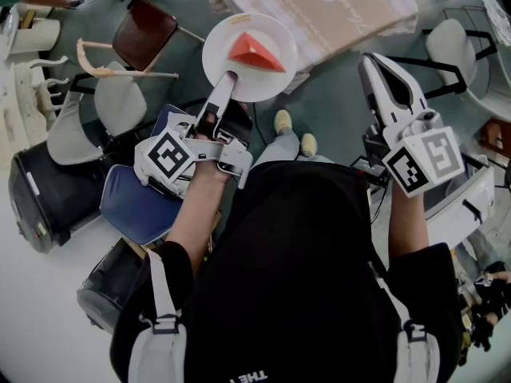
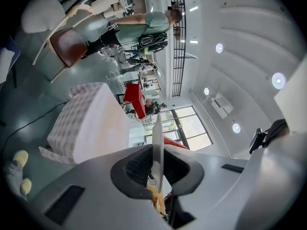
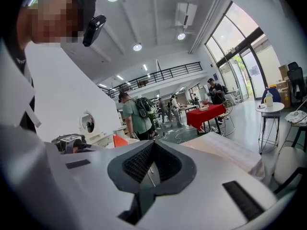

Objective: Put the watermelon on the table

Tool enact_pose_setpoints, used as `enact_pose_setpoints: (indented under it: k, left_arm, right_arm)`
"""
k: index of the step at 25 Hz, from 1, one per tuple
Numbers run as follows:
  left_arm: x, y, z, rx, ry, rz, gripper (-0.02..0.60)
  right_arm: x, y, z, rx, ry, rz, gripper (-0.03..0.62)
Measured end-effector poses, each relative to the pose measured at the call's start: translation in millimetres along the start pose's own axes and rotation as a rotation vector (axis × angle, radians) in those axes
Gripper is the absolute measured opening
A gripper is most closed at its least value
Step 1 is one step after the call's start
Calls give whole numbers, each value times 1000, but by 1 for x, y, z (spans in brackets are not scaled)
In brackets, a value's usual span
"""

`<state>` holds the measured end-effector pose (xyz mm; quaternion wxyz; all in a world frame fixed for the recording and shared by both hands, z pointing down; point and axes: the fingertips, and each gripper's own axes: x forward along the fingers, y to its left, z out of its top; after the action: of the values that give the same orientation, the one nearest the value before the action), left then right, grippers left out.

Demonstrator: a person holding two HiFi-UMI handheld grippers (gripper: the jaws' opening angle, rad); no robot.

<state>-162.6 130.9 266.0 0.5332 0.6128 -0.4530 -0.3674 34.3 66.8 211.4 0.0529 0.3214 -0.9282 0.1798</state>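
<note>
A red wedge of watermelon (image 1: 254, 52) lies on a round white plate (image 1: 275, 78). My left gripper (image 1: 227, 82) is shut on the plate's near rim and holds it out level, just short of the table (image 1: 383, 10) with its checked cloth. In the left gripper view the plate (image 2: 157, 143) shows edge-on between the pads, with the watermelon (image 2: 173, 142) behind it and the table (image 2: 91, 123) ahead. My right gripper (image 1: 371, 66) hovers at the right with its jaws together and nothing in them. In its own view the right gripper (image 3: 152, 169) shows the watermelon (image 3: 120, 140) at left and the table (image 3: 230, 150) ahead.
Chairs (image 1: 144, 30) stand left of the table, a white one (image 1: 451, 42) to its right. Dark bins (image 1: 48, 190) and a blue seat (image 1: 140, 202) crowd my left side. My feet (image 1: 294, 132) are on the grey floor. People (image 3: 136, 116) stand farther back near a red-covered table (image 3: 207, 115).
</note>
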Motion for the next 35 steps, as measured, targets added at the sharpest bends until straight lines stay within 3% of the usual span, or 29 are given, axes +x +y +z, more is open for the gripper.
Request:
enact_pose_setpoints:
  k: [14,35]
  left_arm:
    - [21,15,39,-15,12,4,44]
    - [32,18,49,-17,34,-9,43]
  right_arm:
    - [49,-4,3,11,26,-9,12]
    - [58,-10,12,16,-2,-44,12]
